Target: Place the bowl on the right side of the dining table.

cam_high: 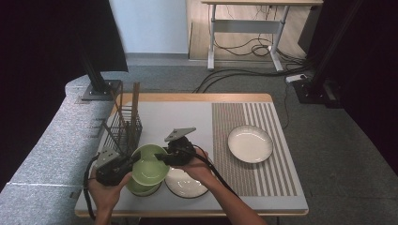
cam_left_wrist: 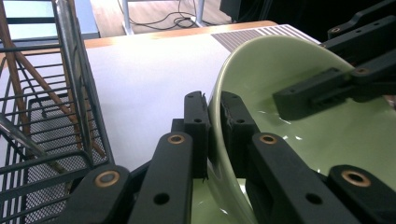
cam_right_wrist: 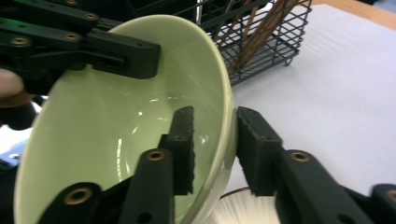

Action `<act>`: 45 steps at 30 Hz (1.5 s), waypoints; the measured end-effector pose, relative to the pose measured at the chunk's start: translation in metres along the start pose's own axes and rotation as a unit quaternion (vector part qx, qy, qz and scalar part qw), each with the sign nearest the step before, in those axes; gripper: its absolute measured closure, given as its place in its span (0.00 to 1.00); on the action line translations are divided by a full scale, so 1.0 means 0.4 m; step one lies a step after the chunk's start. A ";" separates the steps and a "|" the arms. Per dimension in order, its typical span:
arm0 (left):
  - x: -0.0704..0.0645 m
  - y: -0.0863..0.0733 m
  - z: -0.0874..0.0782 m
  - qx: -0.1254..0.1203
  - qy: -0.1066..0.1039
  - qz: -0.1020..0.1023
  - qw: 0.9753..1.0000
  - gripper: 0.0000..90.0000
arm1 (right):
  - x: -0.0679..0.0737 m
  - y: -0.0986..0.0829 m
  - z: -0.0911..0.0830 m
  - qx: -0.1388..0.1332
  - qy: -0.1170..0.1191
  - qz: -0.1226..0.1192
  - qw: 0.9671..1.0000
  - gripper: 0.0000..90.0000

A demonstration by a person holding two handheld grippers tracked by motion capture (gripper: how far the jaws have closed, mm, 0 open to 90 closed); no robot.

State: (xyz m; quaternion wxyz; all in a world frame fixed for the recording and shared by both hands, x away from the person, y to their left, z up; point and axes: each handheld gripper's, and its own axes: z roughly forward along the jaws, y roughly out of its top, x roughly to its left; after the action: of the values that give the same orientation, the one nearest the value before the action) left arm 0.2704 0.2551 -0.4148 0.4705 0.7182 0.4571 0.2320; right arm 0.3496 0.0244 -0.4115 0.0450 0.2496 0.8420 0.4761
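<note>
A pale green bowl [cam_high: 150, 169] [cam_left_wrist: 303, 140] [cam_right_wrist: 112, 135] hangs tilted above the table's front left. My left gripper [cam_high: 133, 161] [cam_left_wrist: 214, 100] is shut on its rim, one jaw inside and one outside. My right gripper [cam_high: 161, 157] [cam_right_wrist: 215, 116] straddles the opposite rim and stands open, with gaps between its pads and the bowl wall. A second green bowl [cam_high: 138, 189] sits on the table under the lifted one. Just to its right lies a white plate with a dark rim [cam_high: 187, 185] [cam_right_wrist: 243, 207], partly under my right hand.
A black wire basket [cam_high: 123, 127] [cam_left_wrist: 56, 116] [cam_right_wrist: 261, 37] holding wooden chopsticks stands just behind the bowls at the left. Another white plate [cam_high: 250, 143] rests on the striped mat [cam_high: 281, 178] at the right. The white table surface [cam_high: 178, 117] stretches behind.
</note>
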 end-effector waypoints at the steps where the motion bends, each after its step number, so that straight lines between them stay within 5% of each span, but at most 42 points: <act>1: -0.002 0.001 0.000 -0.001 0.001 0.001 1.000 0.91 | 0.002 0.003 0.000 0.001 -0.006 -0.004 1.000 0.81; 7: -0.024 0.006 -0.005 -0.003 0.024 0.018 1.000 0.91 | 0.016 0.012 0.002 0.010 -0.047 -0.018 0.999 0.92; 15: -0.026 0.007 -0.005 -0.008 0.023 0.015 1.000 0.91 | 0.023 0.013 0.002 0.001 -0.066 -0.027 0.997 0.93; 21: -0.014 0.006 -0.006 -0.033 -0.026 -0.008 0.999 0.85 | 0.013 0.011 -0.012 -0.006 -0.057 -0.025 0.998 0.93; 28: 0.005 0.010 -0.026 -0.071 -0.066 -0.037 0.995 0.64 | -0.005 0.001 -0.036 -0.016 -0.057 -0.022 0.998 0.93; 32: 0.011 0.009 -0.038 -0.100 -0.084 -0.053 0.990 0.59 | -0.027 -0.006 -0.058 -0.020 -0.065 -0.020 0.998 0.93; 45: 0.017 -0.002 -0.004 -0.060 -0.066 -0.048 0.995 0.56 | -0.158 -0.085 -0.186 -0.053 -0.117 0.033 0.991 0.93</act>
State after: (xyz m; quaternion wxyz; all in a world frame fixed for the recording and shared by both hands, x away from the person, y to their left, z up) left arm 0.2722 0.2619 -0.4153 0.5525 0.6800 0.4438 0.1881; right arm 0.3687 -0.0773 -0.4093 0.1401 0.3286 0.7961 0.4885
